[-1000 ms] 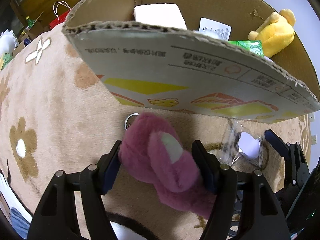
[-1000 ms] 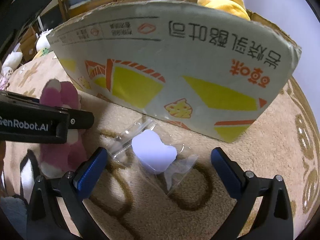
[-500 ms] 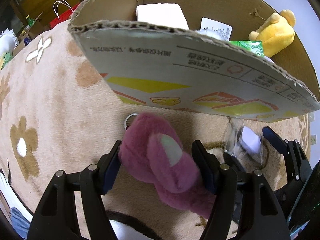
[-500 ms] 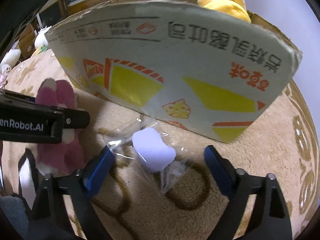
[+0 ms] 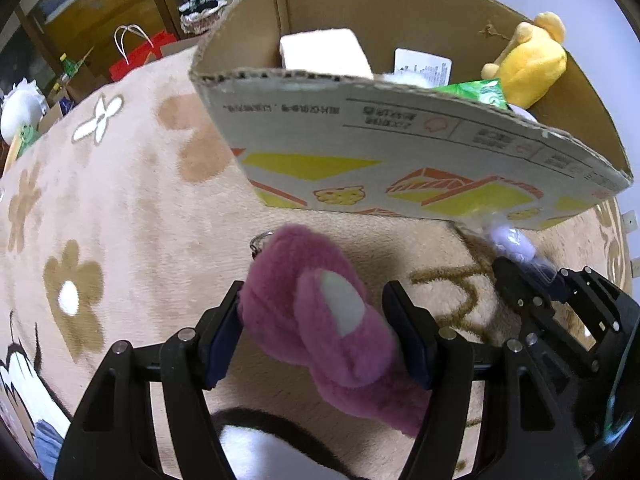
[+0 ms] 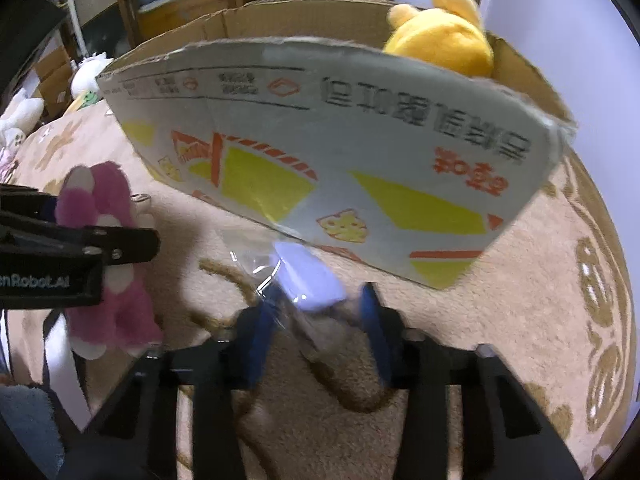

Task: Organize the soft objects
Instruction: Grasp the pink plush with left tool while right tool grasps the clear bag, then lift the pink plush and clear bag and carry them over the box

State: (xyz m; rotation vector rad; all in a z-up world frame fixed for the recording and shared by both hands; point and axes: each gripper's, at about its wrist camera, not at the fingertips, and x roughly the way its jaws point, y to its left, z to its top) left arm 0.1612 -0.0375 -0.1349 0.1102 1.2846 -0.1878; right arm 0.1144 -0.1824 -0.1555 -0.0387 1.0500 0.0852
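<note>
A beige flower-patterned carpet covers the floor, with wooden cabinets at the back of the room. The left gripper is clamped on a pink plush toy, its pads pressed into the fur on both sides, just above the carpet. The right gripper has just been closing its jaws, which now pinch a clear plastic bag holding a pale lilac soft item, close to the front wall of the cardboard box. Inside that box sit a yellow plush, a white foam block and a green packet.
</note>
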